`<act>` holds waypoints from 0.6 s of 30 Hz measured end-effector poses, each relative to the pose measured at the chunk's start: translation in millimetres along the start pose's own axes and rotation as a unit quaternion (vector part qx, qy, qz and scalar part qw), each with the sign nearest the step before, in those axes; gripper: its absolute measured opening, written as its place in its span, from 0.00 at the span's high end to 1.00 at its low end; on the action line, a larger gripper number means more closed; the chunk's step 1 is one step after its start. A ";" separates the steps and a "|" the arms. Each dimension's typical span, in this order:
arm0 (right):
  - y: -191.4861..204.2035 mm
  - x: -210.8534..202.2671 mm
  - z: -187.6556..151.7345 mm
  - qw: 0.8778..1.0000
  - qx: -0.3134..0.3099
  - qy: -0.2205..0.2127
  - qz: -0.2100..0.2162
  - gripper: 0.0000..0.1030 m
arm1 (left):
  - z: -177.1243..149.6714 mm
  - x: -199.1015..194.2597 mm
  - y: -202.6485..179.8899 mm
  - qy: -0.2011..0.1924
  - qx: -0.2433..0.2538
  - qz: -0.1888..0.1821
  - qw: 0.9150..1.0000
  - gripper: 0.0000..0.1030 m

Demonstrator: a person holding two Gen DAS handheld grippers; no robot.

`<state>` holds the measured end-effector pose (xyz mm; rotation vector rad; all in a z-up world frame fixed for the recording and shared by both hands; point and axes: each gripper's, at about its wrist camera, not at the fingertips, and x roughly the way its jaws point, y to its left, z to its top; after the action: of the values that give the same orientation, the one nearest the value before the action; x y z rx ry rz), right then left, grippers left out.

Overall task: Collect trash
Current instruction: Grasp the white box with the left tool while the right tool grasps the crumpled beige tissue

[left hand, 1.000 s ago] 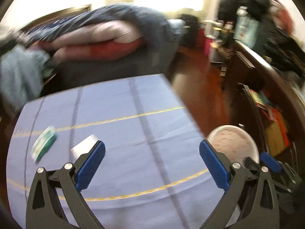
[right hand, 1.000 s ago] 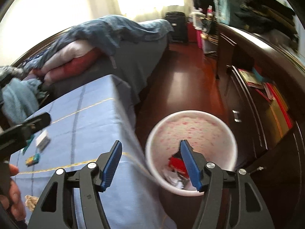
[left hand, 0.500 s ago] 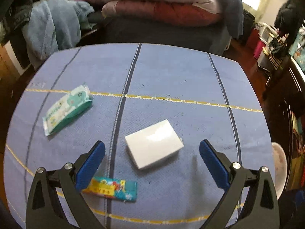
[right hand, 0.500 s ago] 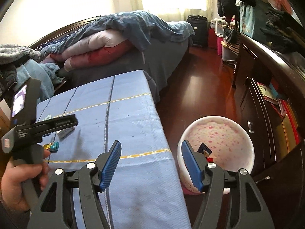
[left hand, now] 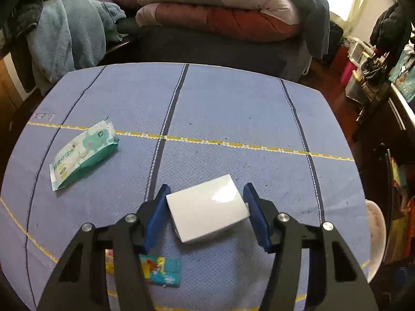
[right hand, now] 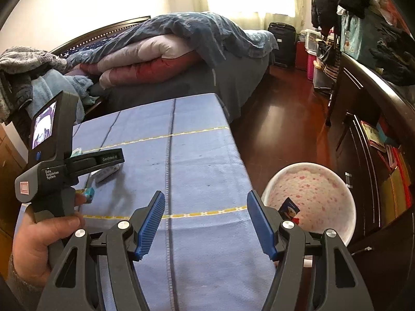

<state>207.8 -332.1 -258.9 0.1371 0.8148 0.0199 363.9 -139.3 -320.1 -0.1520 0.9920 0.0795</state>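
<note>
Now the white box (left hand: 207, 208) lies on the blue desk (left hand: 233, 119) between the left gripper (left hand: 206, 213) jaws, which have just been closing from wide around it, blue pads at its edges; firm pressing can't be told. Right gripper (right hand: 206, 223) jaws stand spread, empty.

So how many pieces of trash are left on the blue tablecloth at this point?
3. A white box sits between the left gripper fingers, a green wipes pack lies far left, and a colourful wrapper sits near the front, partly hidden by the gripper.
</note>
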 end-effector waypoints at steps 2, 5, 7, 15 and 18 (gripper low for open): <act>6.8 0.0 -1.1 1.000 -0.006 0.001 0.007 0.36 | -1.5 -6.6 6.9 -0.006 0.002 -0.006 1.000 0.44; 21.5 1.4 -4.3 1.000 -0.018 0.009 0.024 0.36 | 0.8 -22.0 21.2 -0.025 0.003 -0.009 1.000 0.44; 30.1 1.0 -6.2 0.999 -0.025 0.014 0.035 0.36 | 2.9 -34.4 33.9 -0.041 0.006 -0.007 0.999 0.44; 82.3 -1.0 -26.6 0.989 -0.072 0.048 0.120 0.36 | 4.0 -67.2 79.0 -0.070 0.014 0.016 0.997 0.43; 100.0 -5.1 -37.3 0.983 -0.091 0.060 0.148 0.35 | 2.6 -72.3 97.6 -0.072 0.005 0.018 0.997 0.43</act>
<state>180.7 -229.1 -267.5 0.0842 0.9025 0.3848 313.3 -42.3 -267.1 -0.1179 0.8509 0.1160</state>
